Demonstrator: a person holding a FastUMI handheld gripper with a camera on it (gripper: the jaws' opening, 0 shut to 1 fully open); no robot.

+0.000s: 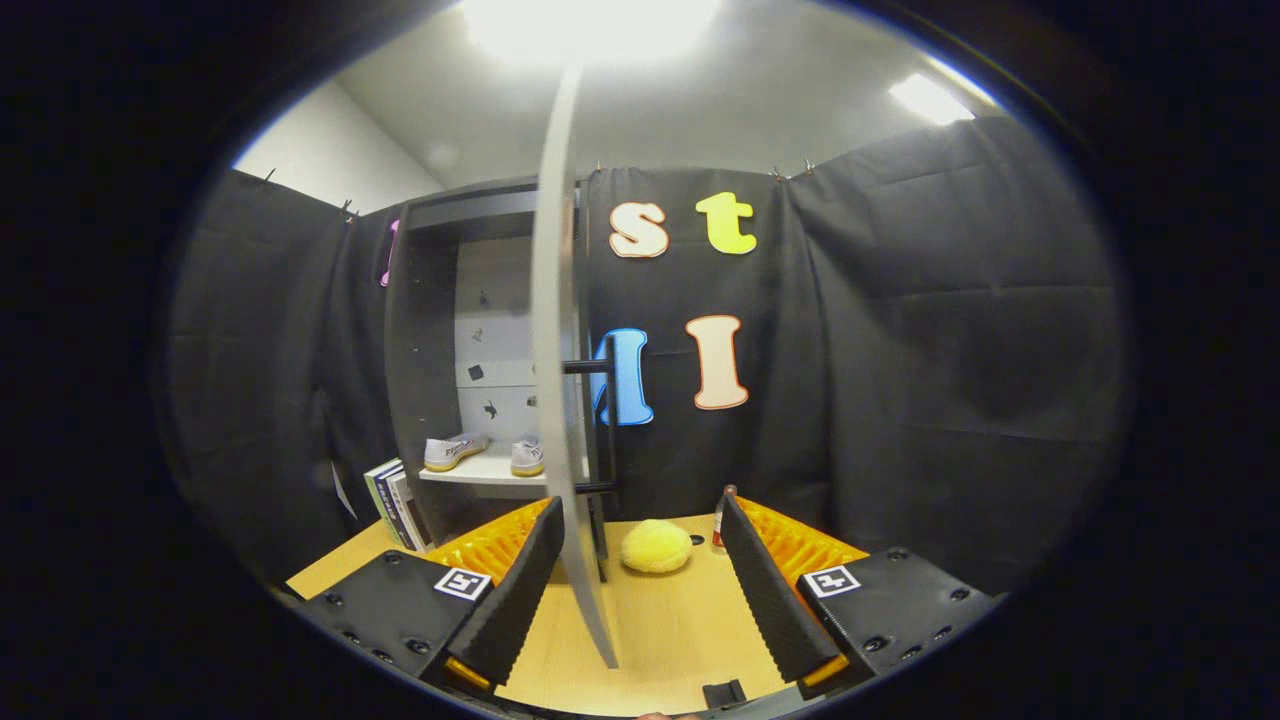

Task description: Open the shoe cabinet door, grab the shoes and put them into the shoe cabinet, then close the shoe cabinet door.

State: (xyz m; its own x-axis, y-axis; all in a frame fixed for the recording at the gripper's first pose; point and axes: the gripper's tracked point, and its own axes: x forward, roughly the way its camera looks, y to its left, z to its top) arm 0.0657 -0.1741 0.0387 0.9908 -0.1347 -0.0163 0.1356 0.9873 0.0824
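Observation:
The shoe cabinet [430,330] stands on the wooden table with its door [558,330] swung out toward me, seen edge-on. The door's black bar handle [606,420] faces right. On the cabinet's white shelf [480,472] rest two white shoes: one [453,451] to the left, one [527,457] partly hidden behind the door edge. My gripper [640,580] is open; the door's lower edge passes between the fingers, close to the left finger [515,590], touching neither. The right finger [775,590] stands apart from it.
A yellow fuzzy ball [656,546] lies on the table [680,620] just ahead of the fingers. A small bottle [722,520] stands behind the right finger. Several books [395,505] lean at the cabinet's left foot. Black cloth walls close the booth.

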